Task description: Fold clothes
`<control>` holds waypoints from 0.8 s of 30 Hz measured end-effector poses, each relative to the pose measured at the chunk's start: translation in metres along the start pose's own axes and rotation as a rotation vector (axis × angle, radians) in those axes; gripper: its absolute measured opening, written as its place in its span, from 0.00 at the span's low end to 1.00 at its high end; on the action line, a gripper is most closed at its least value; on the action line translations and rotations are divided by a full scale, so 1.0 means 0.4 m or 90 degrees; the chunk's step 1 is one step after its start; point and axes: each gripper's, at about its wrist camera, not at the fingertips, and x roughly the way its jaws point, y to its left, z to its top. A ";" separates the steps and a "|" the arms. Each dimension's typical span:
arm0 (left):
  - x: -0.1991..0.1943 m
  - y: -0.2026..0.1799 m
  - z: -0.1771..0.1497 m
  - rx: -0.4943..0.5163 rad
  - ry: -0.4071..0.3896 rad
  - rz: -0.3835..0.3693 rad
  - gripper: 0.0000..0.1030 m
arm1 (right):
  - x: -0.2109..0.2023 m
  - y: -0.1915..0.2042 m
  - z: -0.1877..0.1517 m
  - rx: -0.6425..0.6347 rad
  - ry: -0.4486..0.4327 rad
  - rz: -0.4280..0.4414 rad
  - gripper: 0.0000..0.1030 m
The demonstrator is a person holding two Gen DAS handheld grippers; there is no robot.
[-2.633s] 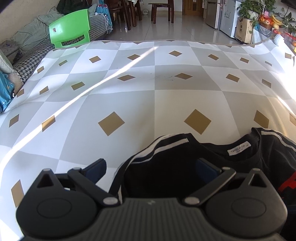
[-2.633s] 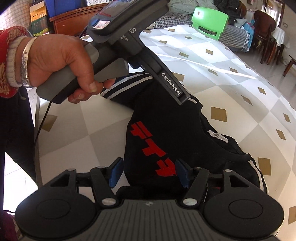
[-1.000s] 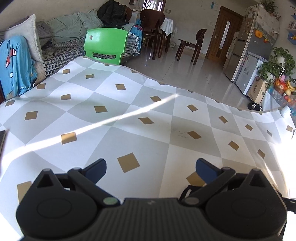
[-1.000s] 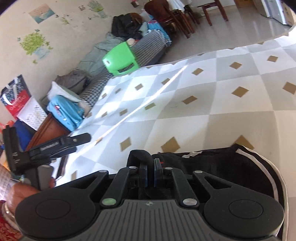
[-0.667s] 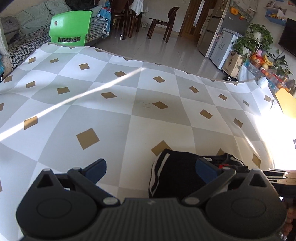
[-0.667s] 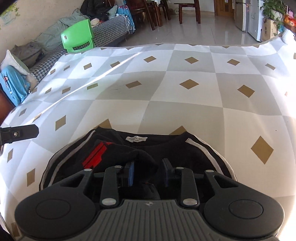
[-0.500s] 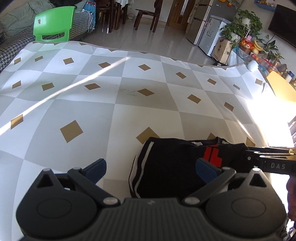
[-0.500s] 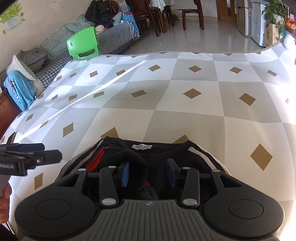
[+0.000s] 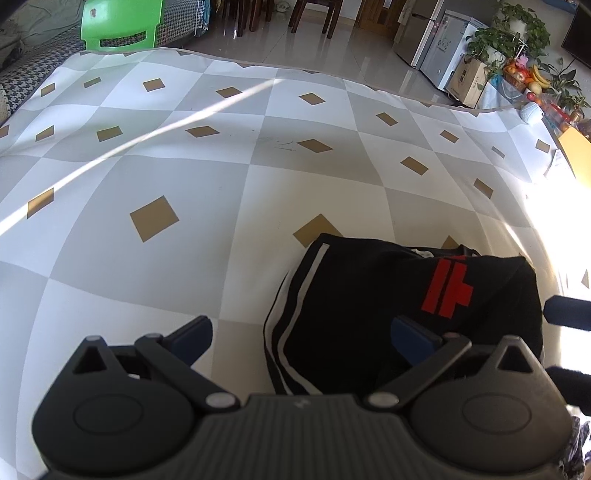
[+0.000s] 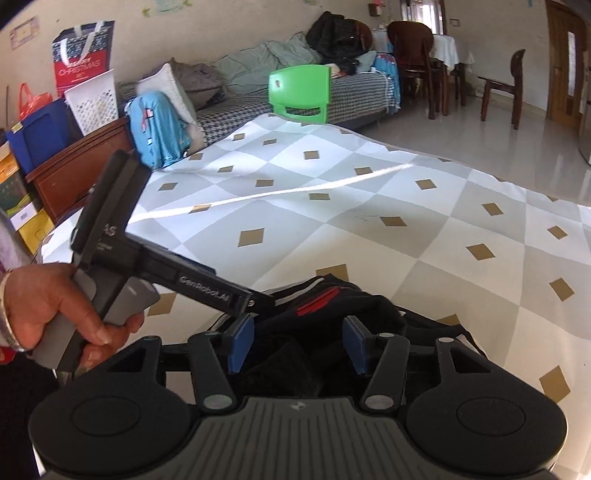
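A black shirt (image 9: 373, 295) with white stripes and a red print lies folded into a compact bundle near the front edge of the checked tablecloth (image 9: 207, 192). My left gripper (image 9: 303, 336) hovers open just over its left part, its right pad above the cloth and its left pad over bare table. In the right wrist view the shirt (image 10: 332, 302) is bunched loosely between the spread pads of my open right gripper (image 10: 298, 343), which does not clamp it. A hand (image 10: 48, 306) holds the left tool's body (image 10: 207, 288) at the shirt's left side.
The table's far edge (image 9: 332, 74) drops to a tiled floor. A green chair (image 10: 299, 92) and a sofa (image 10: 236, 92) piled with clothes stand beyond it. Wooden chairs (image 10: 498, 85), a fridge (image 9: 436, 44) and plants (image 9: 517, 33) are farther off. Strong sun glare covers the table's right side (image 9: 554, 206).
My right gripper, shut on a fold of the shirt a second ago, has opened and let it go. The left gripper has come back over the shirt's left side.
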 end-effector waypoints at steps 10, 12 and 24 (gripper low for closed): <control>0.012 -0.004 -0.010 0.003 0.015 -0.008 1.00 | 0.107 0.074 -0.067 -0.141 0.081 -0.074 0.53; 0.019 -0.007 -0.014 0.006 0.020 -0.010 1.00 | 0.124 0.072 -0.074 -0.154 0.091 -0.084 0.53; 0.091 -0.009 -0.034 0.032 0.041 0.080 1.00 | 0.144 0.039 -0.071 -0.134 0.105 -0.086 0.26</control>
